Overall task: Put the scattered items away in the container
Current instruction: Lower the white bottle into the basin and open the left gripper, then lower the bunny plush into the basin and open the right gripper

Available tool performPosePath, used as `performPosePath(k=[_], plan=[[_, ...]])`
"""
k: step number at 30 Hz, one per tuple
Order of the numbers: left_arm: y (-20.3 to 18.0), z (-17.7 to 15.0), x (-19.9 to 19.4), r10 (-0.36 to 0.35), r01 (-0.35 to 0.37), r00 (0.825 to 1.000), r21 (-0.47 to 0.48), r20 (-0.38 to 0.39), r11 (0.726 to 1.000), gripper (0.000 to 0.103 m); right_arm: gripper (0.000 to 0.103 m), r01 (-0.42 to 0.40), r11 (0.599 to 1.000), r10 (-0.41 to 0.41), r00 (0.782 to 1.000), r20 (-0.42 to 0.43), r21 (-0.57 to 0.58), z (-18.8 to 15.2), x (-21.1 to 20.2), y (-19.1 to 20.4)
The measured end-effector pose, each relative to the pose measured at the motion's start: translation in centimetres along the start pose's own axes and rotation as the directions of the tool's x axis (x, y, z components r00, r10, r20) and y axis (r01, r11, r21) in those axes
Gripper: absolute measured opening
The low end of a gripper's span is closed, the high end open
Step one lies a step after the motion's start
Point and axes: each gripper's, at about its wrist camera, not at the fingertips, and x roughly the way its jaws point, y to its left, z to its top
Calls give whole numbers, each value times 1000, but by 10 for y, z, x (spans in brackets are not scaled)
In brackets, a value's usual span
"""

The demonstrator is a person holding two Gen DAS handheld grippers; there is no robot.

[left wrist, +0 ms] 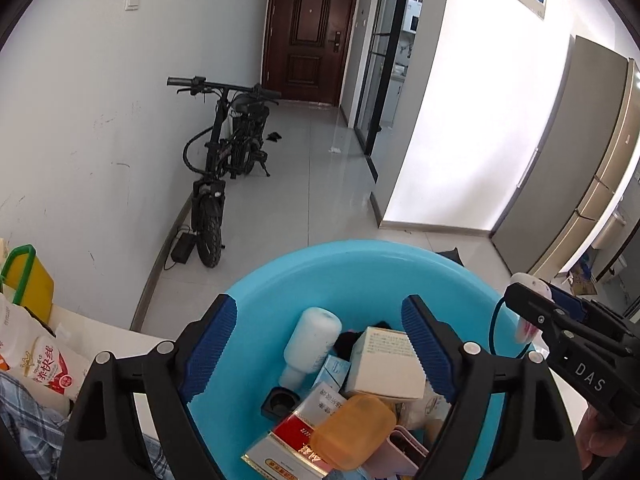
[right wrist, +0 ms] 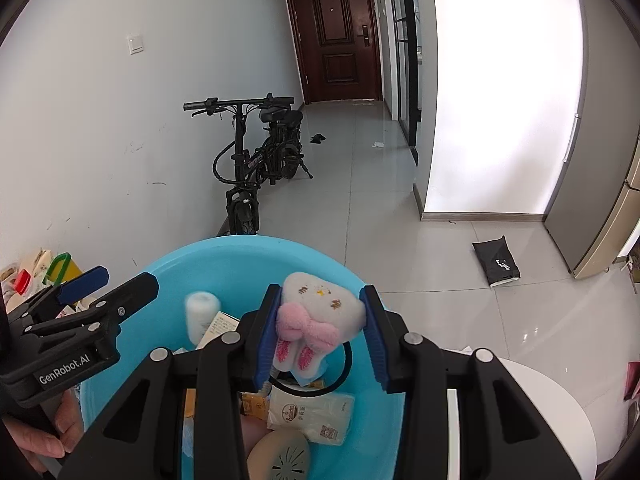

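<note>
A blue plastic basin (left wrist: 280,276) (right wrist: 192,264) holds several items: a white bottle (left wrist: 312,344), a white box (left wrist: 384,364), an orange soap case (left wrist: 354,426), a red and silver carton (left wrist: 280,444). My left gripper (left wrist: 320,348) is open and empty above the basin. My right gripper (right wrist: 320,326) is shut on a white plush toy with a pink bow (right wrist: 316,316) and holds it over the basin; a black loop hangs from the toy. It shows at the right in the left wrist view (left wrist: 528,312).
The basin sits on a white table (right wrist: 552,400). Food bags (left wrist: 44,364) and a yellow object with a green handle (left wrist: 28,276) lie at the left. Behind, a black electric bike (left wrist: 224,152) leans by the wall. A black bag (right wrist: 496,260) lies on the floor.
</note>
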Motion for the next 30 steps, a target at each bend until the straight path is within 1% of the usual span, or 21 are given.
performPosePath(k=[4, 7, 10, 12, 15, 17, 20, 23, 24, 25, 27, 30], plan=[[-7, -3, 2, 27, -25, 999, 49, -26, 998, 86, 38, -3, 1000, 3, 1000, -1, -3, 0, -1, 0], [-8, -10, 6, 44, -41, 998, 53, -45, 998, 86, 38, -1, 1000, 0, 1000, -5, -10, -3, -2, 3], [-8, -16, 8, 38, -35, 998, 54, -57, 998, 86, 38, -1, 1000, 1, 1000, -12, -10, -5, 0, 3], [-12, -19, 10, 36, -31, 997, 72, -72, 997, 86, 38, -7, 1000, 7, 1000, -17, -13, -7, 1, 5], [-20, -24, 9, 42, -34, 997, 116, -69, 993, 86, 38, -4, 1000, 3, 1000, -22, -20, -7, 4, 6], [-23, -25, 10, 50, -40, 996, 127, -77, 991, 86, 38, -10, 1000, 10, 1000, -25, -9, -7, 5, 5], [-28, -28, 8, 14, -3, 997, 127, -82, 992, 86, 38, -11, 1000, 10, 999, -39, -15, -9, 9, 7], [-30, -30, 9, 33, -22, 996, 133, -81, 991, 86, 40, 4, 1000, -5, 999, -43, -24, -8, 11, 9], [-31, -31, 9, 29, -17, 996, 134, -85, 991, 86, 44, 2, 1000, -3, 999, -37, -14, -9, 9, 9], [-32, -32, 8, 27, -16, 996, 135, -86, 991, 86, 61, -9, 1000, 10, 999, -32, 3, -9, 9, 8], [-32, -33, 7, 39, -28, 996, 134, -79, 991, 86, 77, -28, 999, 29, 999, -21, 31, -8, 7, 7], [-28, -34, 5, 38, -29, 996, 110, -82, 994, 86, 78, -23, 999, 24, 1000, -7, 40, -8, 5, 6]])
